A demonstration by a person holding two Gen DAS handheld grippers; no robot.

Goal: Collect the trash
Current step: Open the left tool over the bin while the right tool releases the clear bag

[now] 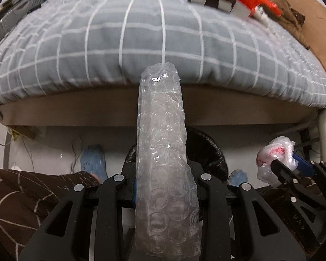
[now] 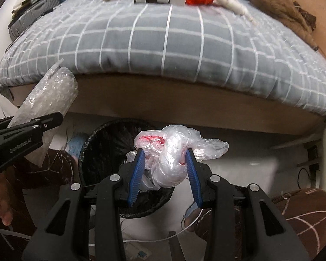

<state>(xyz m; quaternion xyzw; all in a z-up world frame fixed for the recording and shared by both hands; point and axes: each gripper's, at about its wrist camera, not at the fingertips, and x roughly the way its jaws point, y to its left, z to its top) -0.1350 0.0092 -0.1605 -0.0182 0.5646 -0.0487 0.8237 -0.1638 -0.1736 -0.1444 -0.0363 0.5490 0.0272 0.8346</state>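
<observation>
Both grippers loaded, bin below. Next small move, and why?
Probably open the right gripper: its knotted plastic bag hangs over the black-lined trash bin, so it should drop in. The left gripper clamps a bubble wrap roll that looks too long to release blindly.

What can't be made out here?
- Left wrist view: trash bin mostly hidden behind the bubble wrap roll; left gripper pads covered too.
- Right wrist view: bin contents too dark; red item inside the knotted plastic bag unclear.
- Items on the bed: motion-blurred, cut off at the top edge.
</observation>
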